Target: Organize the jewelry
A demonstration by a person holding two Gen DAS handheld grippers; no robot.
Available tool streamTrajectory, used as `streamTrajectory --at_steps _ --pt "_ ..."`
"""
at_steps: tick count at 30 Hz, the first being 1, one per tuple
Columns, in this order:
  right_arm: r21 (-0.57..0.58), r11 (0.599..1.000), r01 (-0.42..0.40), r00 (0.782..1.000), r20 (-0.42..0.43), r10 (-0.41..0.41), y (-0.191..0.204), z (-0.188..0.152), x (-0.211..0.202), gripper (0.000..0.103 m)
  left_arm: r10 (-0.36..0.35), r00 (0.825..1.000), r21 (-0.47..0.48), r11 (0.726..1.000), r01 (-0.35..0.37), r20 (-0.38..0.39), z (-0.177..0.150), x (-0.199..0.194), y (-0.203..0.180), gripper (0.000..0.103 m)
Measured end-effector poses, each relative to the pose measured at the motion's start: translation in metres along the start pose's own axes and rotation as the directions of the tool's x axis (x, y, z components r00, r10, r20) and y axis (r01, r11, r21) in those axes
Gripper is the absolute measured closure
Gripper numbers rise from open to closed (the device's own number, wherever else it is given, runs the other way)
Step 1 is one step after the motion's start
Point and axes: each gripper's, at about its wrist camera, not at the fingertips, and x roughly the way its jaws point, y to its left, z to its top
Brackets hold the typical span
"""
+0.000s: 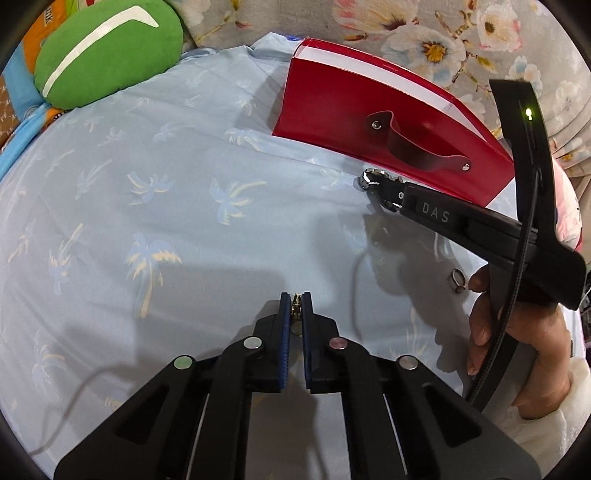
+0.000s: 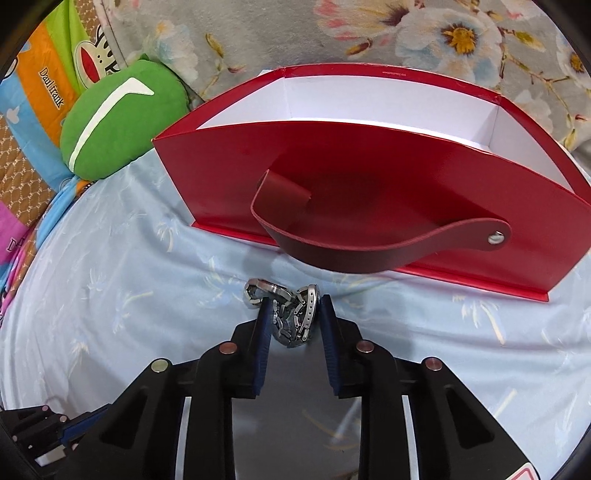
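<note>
In the left wrist view my left gripper (image 1: 296, 297) is shut on a small metal piece of jewelry (image 1: 296, 305), pinched upright between its blue pads just above the pale blue sheet. A silver link watch (image 2: 291, 317) sits between the pads of my right gripper (image 2: 295, 308), which is shut on it in front of the red box (image 2: 369, 184). The left wrist view shows the same watch (image 1: 371, 179) at the tip of the right gripper (image 1: 386, 194). A loose ring (image 1: 457, 279) lies on the sheet beside the hand holding that gripper.
The red box is open at the top, with a white inside and a strap handle (image 2: 369, 251) hanging on its front. A green cushion (image 2: 122, 114) lies at the back left. The palm-print sheet (image 1: 147, 221) covers the bed, and flowered fabric (image 2: 443, 33) lies behind the box.
</note>
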Motion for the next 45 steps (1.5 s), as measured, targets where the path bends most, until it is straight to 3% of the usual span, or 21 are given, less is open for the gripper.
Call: streamTrajectory --at_steps 8,11,13,23,25,28,31,33,35,42,43,45 --pt "0.046 0.999 -0.015 0.998 0.054 0.012 -0.012 -0.013 -0.030 0.081 -0.027 0.999 -0.004 1.000 0.027 0.020 -0.002 -0.017 0.001 0.098" --pt "0.053 0.999 -0.008 0.996 0.093 0.003 -0.017 -0.014 -0.051 0.094 -0.030 0.999 0.009 1.000 0.030 0.038 0.002 -0.026 -0.004 0.098" --pt "0.056 0.998 -0.011 0.994 0.110 0.005 -0.020 -0.014 -0.062 0.097 -0.028 0.998 0.025 0.999 0.027 0.056 0.007 -0.032 -0.009 0.098" --pt "0.048 0.999 0.013 0.987 0.156 -0.021 -0.034 -0.011 -0.091 0.103 -0.029 0.993 0.062 0.998 0.022 0.117 0.028 -0.046 -0.026 0.098" --pt "0.048 0.999 0.008 0.988 0.151 -0.016 -0.037 -0.010 -0.090 0.103 -0.027 0.993 0.063 0.998 0.020 0.118 0.028 -0.046 -0.027 0.098" --pt "0.043 0.999 -0.011 0.997 0.074 0.008 -0.039 -0.013 -0.073 0.103 -0.025 0.993 0.059 0.998 0.019 0.114 0.029 -0.046 -0.027 0.098" --pt "0.035 0.999 0.006 0.999 0.032 -0.007 -0.035 -0.020 -0.056 0.087 -0.023 0.994 0.056 0.998 0.017 0.106 0.028 -0.042 -0.025 0.098" --pt "0.034 0.999 0.016 0.999 0.036 -0.017 -0.032 -0.025 -0.052 0.061 -0.023 0.995 0.053 0.998 0.018 0.096 0.027 -0.040 -0.024 0.098" --pt "0.029 0.999 0.026 0.999 0.037 -0.027 -0.029 -0.027 -0.048 0.052 -0.021 0.996 0.053 0.998 0.016 0.092 0.026 -0.037 -0.022 0.098" --pt "0.113 0.994 0.007 1.000 -0.018 -0.005 -0.035 -0.023 -0.020 0.052 -0.024 0.997 0.048 0.999 0.020 0.080 0.025 -0.030 -0.020 0.098" --pt "0.109 0.994 0.021 1.000 -0.014 -0.020 -0.034 -0.022 -0.019 0.054 -0.024 0.997 0.049 0.999 0.020 0.079 0.025 -0.029 -0.020 0.098" --pt "0.097 0.994 0.050 0.999 -0.013 -0.049 -0.032 -0.019 -0.017 0.070 -0.025 0.997 0.050 0.999 0.021 0.077 0.025 -0.028 -0.020 0.098"
